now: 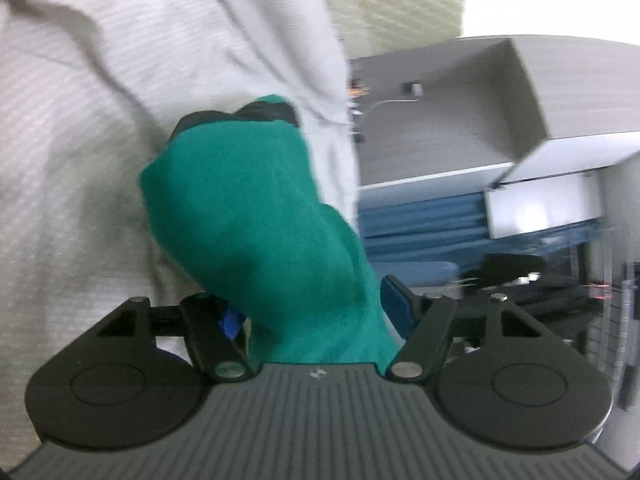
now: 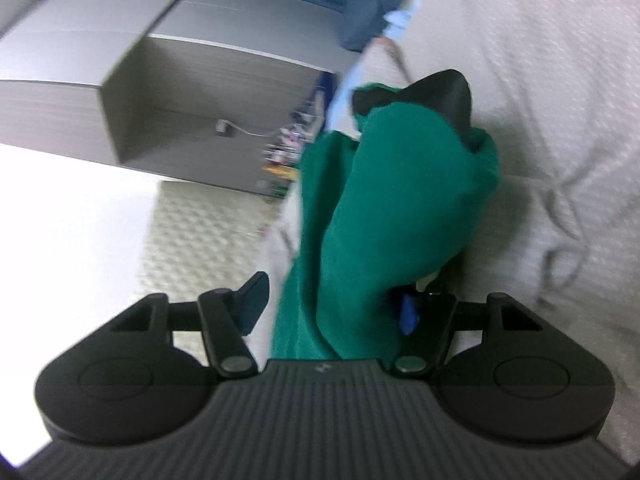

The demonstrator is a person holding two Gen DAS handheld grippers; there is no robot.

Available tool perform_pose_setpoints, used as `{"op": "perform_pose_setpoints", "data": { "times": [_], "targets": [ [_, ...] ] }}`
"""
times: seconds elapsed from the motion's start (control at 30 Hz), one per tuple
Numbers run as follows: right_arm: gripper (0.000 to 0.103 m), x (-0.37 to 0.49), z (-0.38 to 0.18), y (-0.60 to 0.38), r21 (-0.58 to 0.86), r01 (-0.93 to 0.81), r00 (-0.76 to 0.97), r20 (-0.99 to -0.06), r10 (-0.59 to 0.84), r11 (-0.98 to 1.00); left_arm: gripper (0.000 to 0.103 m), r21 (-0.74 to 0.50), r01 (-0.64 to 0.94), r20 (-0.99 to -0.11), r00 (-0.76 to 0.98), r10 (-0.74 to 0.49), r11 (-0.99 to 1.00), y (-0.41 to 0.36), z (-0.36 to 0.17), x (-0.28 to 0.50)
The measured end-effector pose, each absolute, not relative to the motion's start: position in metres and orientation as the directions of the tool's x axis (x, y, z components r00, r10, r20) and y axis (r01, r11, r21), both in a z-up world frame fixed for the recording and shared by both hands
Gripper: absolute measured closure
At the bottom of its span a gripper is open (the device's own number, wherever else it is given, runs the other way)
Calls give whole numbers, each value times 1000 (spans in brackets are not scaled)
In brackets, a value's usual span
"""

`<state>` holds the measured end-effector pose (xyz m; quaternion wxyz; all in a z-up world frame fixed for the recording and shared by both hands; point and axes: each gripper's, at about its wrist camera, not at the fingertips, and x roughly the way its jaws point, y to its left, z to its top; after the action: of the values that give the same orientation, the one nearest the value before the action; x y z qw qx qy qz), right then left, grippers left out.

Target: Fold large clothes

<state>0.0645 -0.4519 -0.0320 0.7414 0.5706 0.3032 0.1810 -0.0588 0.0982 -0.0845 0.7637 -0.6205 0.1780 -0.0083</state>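
Note:
A green garment point(image 1: 256, 216) is bunched over my left gripper point(image 1: 280, 120) and hides most of both fingers; only dark fingertips point(image 1: 272, 110) show past the cloth. The same green garment point(image 2: 392, 200) is draped through my right gripper point(image 2: 416, 100), whose dark fingertips point(image 2: 444, 92) poke out beyond it. Both grippers appear shut on the cloth, lifted in front of a white textured bedcover point(image 1: 80, 140), which also shows in the right wrist view point(image 2: 560, 100). Both views are motion-blurred and tilted.
A grey cabinet with an open shelf point(image 1: 460, 92) stands beside the bed, and shows in the right wrist view point(image 2: 180, 92) too. Blue curtains point(image 1: 424, 220) hang by it. A dark chair and desk clutter point(image 1: 516, 276) are at the far right.

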Motion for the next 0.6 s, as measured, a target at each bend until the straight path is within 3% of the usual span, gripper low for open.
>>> {"op": "perform_pose_setpoints", "data": {
  "times": [0.2, 0.27, 0.4, 0.5, 0.57, 0.6],
  "targets": [
    [35, 70, -29, -449, 967, 8, 749, -174, 640, 254, 27, -973, -146, -189, 949, -251, 181, 107, -81, -50],
    [34, 73, -34, -448, 960, 45, 743, -218, 633, 278, 23, -959, -204, -252, 932, -262, 197, 106, -85, -43],
    [37, 80, -57, -442, 899, 185, 693, -405, 596, 396, 25, -921, -322, -375, 887, -270, 220, 101, -100, -31],
    [51, 85, -54, -434, 849, 176, 674, -472, 567, 498, 33, -909, -335, -396, 881, -259, 250, 100, -100, -24],
    [64, 84, -45, -432, 838, 155, 687, -472, 553, 524, 49, -891, -337, -414, 877, -243, 303, 99, -93, -24],
    [68, 83, -42, -433, 838, 148, 695, -466, 548, 526, 52, -883, -338, -421, 876, -233, 326, 98, -89, -24]
  ]
}}
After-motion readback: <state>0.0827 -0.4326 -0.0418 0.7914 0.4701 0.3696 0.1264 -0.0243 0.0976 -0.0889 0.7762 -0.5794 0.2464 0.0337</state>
